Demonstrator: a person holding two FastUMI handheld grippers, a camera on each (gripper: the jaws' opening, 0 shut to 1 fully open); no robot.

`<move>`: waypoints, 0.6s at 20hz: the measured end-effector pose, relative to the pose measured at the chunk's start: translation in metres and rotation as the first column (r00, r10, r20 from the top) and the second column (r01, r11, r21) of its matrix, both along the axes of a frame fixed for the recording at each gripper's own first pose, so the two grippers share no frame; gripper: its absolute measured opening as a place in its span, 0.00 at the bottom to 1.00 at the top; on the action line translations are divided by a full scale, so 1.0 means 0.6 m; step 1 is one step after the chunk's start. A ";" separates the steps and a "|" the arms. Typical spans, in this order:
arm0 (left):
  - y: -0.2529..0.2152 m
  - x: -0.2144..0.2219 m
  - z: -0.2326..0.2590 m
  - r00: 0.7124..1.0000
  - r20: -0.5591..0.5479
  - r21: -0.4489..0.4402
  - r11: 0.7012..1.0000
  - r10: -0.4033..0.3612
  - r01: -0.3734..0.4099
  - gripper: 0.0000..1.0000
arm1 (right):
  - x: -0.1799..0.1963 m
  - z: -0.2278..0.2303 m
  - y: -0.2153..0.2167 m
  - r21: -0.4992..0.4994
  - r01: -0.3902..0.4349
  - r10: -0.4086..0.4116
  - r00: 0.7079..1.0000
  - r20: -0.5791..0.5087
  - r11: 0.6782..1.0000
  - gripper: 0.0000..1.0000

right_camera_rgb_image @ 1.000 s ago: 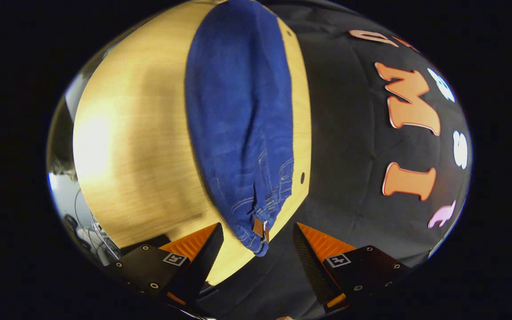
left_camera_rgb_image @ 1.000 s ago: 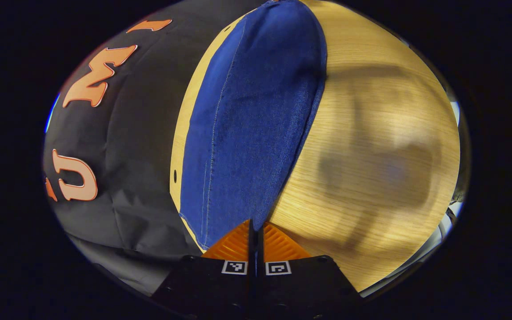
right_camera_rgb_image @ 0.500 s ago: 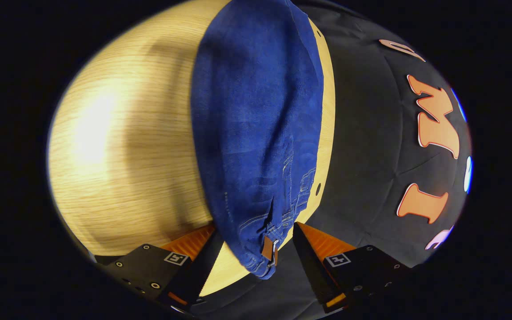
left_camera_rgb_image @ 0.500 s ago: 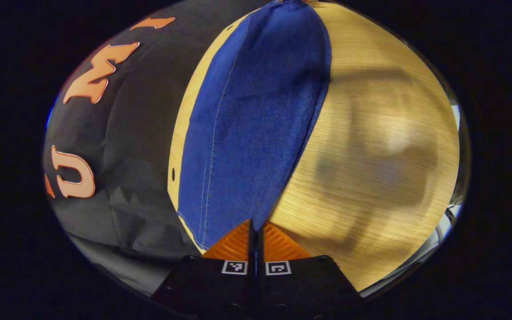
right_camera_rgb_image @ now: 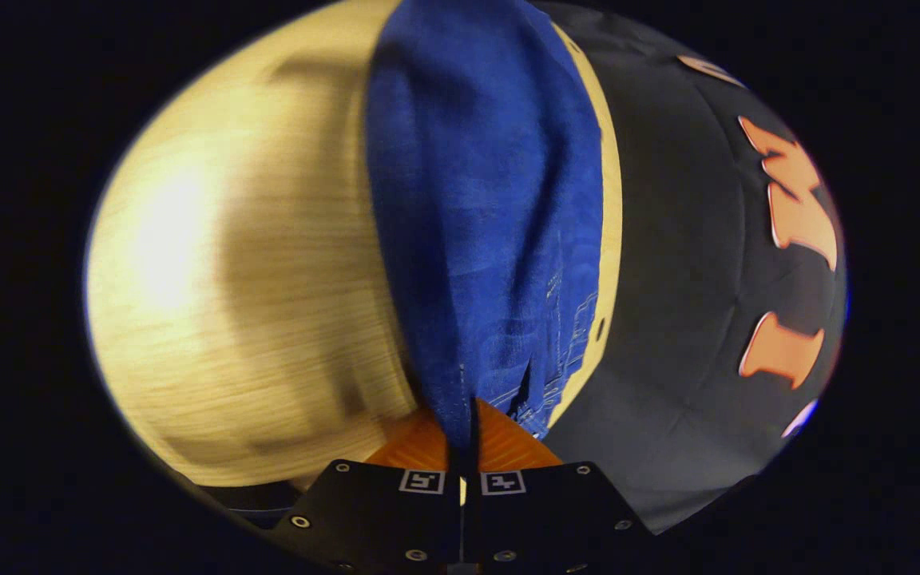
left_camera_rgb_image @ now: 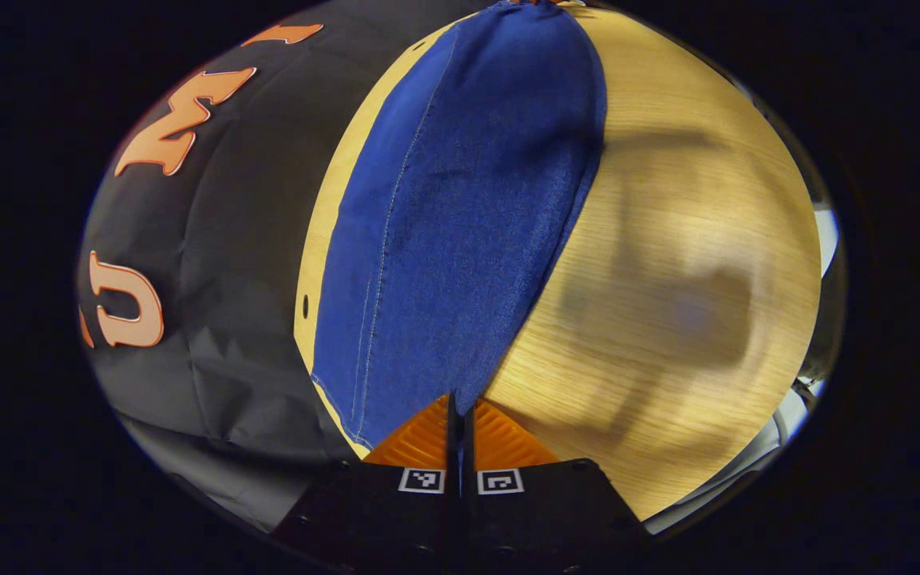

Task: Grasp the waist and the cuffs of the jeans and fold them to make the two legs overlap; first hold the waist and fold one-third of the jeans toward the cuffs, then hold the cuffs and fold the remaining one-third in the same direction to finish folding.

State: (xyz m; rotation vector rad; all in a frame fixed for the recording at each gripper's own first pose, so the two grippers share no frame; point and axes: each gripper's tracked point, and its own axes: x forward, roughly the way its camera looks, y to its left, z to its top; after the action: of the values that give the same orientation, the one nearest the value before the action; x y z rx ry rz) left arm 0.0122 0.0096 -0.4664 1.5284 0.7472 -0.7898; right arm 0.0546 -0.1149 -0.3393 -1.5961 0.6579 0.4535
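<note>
Blue jeans [left_camera_rgb_image: 460, 216] lie stretched in a long strip along the far edge of the wooden table [left_camera_rgb_image: 668, 239], beside the black cloth wall. The left tongs [left_camera_rgb_image: 458, 403] are closed on the cloth at one end, seemingly the cuff end. The right tongs [right_camera_rgb_image: 466, 415] are closed on the other end, where stitching suggests the waist. This looks like the first fold, judging by the grip. Next, both ends likely need carrying sideways together.
</note>
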 end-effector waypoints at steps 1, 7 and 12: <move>-0.001 0.000 -0.001 1.000 -0.021 -0.005 1.000 0.005 -0.005 0.01 | 0.008 0.016 0.004 0.022 0.015 -0.015 1.000 0.008 1.000 0.02; -0.007 0.008 0.041 0.998 -0.057 0.013 1.000 0.005 -0.005 0.01 | 0.015 0.066 0.017 0.137 0.090 -0.084 0.995 -0.052 0.986 0.02; -0.025 0.022 0.078 0.981 -0.173 0.005 0.996 0.084 -0.084 0.01 | 0.031 0.112 0.021 0.269 0.161 -0.125 0.981 -0.147 0.950 0.02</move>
State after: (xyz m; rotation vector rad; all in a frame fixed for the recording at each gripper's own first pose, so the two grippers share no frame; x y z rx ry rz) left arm 0.0251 -0.0054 -0.4195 1.4294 0.9326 -0.8670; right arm 0.0731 -0.1023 -0.2719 -1.2498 0.7663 0.5198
